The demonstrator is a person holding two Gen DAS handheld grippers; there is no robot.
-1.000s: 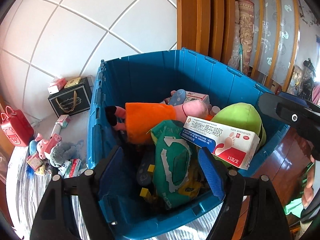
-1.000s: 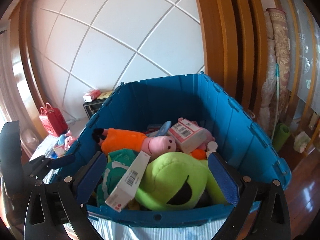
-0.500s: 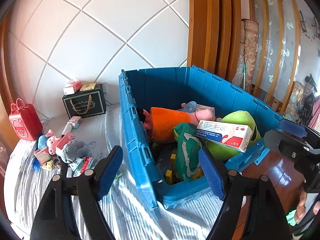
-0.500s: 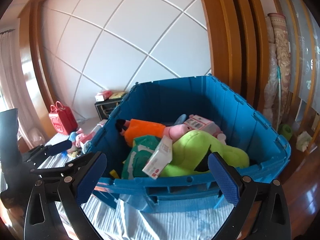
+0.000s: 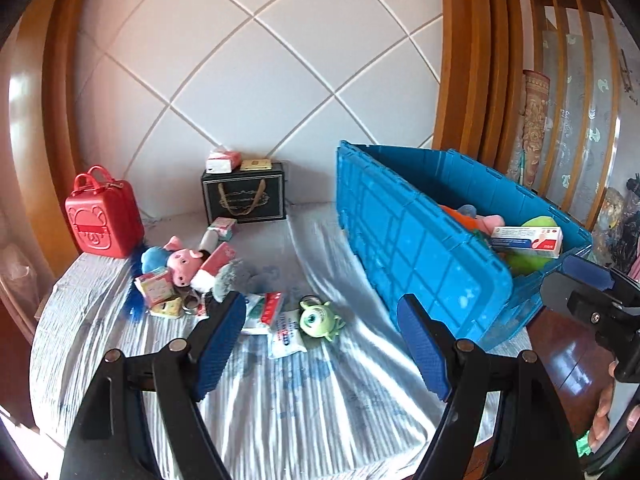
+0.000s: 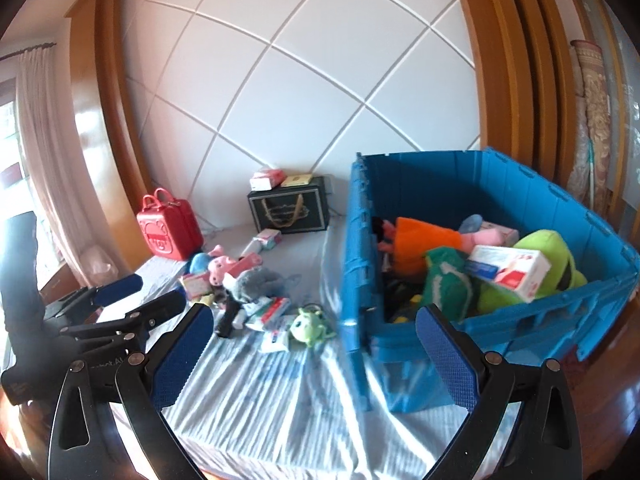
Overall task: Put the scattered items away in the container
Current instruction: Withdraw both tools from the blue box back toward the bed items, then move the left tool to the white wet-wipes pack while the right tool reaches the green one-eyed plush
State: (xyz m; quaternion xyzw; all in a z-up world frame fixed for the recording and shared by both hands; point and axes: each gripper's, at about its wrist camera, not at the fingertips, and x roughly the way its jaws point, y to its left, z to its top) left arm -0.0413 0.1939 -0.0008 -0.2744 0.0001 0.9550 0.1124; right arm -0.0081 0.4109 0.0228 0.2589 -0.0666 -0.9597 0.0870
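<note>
My left tongs (image 5: 320,344) hang spread wide with nothing between them, low in the frame over the striped cloth covering the surface (image 5: 280,408). My right tongs (image 6: 312,356) are just as wide apart and empty, their pads framing the near corner of the blue container (image 6: 520,332). I read both as held back and high so I can see the whole heap before choosing the next piece.

The container fills the right half of both views, already loaded: a white medicine box (image 6: 508,266) lies on top, long axis running left to right, tipped slightly down toward the right, resting against a green plush (image 6: 548,264).

What remains sits centre-left, well apart from the container wall. Nearest is a small green one-eyed toy (image 5: 318,318), eye facing my left camera, touching a flat white packet (image 5: 285,330) whose long axis points toward me. Behind them a pink pig plush (image 5: 182,262) lies in the pile, snout toward the lower right.
</note>
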